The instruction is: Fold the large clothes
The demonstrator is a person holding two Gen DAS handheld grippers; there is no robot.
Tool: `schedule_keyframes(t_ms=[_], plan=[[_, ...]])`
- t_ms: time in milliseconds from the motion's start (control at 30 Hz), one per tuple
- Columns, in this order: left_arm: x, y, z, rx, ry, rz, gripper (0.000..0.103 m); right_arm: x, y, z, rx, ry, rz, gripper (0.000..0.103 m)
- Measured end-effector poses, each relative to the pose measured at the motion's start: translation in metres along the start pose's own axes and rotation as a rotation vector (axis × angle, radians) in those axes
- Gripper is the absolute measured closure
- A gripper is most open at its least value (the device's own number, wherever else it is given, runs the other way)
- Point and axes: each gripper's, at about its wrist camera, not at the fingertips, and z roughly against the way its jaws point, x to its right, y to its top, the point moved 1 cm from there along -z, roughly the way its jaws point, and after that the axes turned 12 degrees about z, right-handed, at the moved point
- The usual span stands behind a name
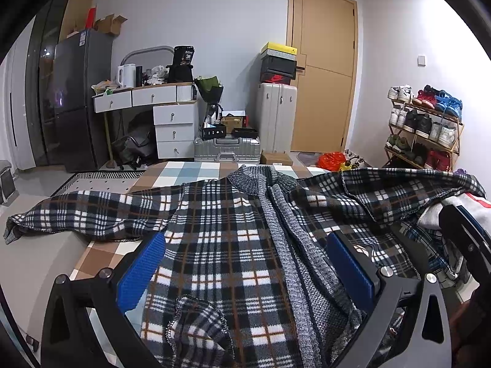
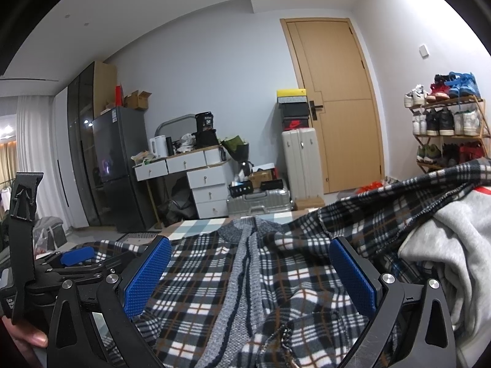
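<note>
A large plaid cardigan [image 1: 221, 233] with a grey knit front band [image 1: 285, 239] lies spread on the bed, front side up. One sleeve [image 1: 76, 214] stretches left and hangs past the bed edge. The other sleeve [image 1: 408, 187] drapes over a clothes pile at the right. My left gripper [image 1: 245, 271] hovers open over the cardigan's lower body, its blue pads [image 1: 141, 273] wide apart. My right gripper [image 2: 250, 276] is open too, just above the cardigan's hem area [image 2: 307, 322]. The left gripper [image 2: 76, 257] shows at the left of the right wrist view, close beside the right one.
A grey sweatshirt [image 2: 445, 245] sits in the pile at the right of the bed. The checked bedsheet [image 1: 184, 174] shows beyond the collar. Past the bed stand a white desk with drawers [image 1: 172, 122], a dark fridge [image 1: 76, 98], suitcases [image 1: 276, 116], a shut door [image 1: 325, 67] and a shoe rack [image 1: 426, 128].
</note>
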Motion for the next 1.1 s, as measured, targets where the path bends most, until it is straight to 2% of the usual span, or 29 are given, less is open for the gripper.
schedule_keyframes(t_ms=[500,600,767,833,1100], plan=[[-0.002,0.000,-0.001,-0.011,-0.001,0.002,0.001,0.001,-0.003,0.001,-0.002,-0.019,-0.005,0.000],[-0.002,-0.001,0.000,-0.013,-0.006,0.001,0.001,0.015,0.002,0.003,-0.009,-0.039,-0.044,0.000],[-0.001,-0.003,-0.003,-0.040,-0.019,-0.003,0.001,0.082,0.012,0.020,-0.030,-0.074,-0.176,0.000],[0.001,-0.004,-0.005,-0.057,-0.026,-0.002,0.001,0.118,0.015,0.028,-0.072,-0.106,-0.217,0.000],[0.010,-0.011,-0.014,-0.098,-0.033,-0.031,0.001,0.271,0.045,0.065,-0.208,-0.332,-0.319,0.000]])
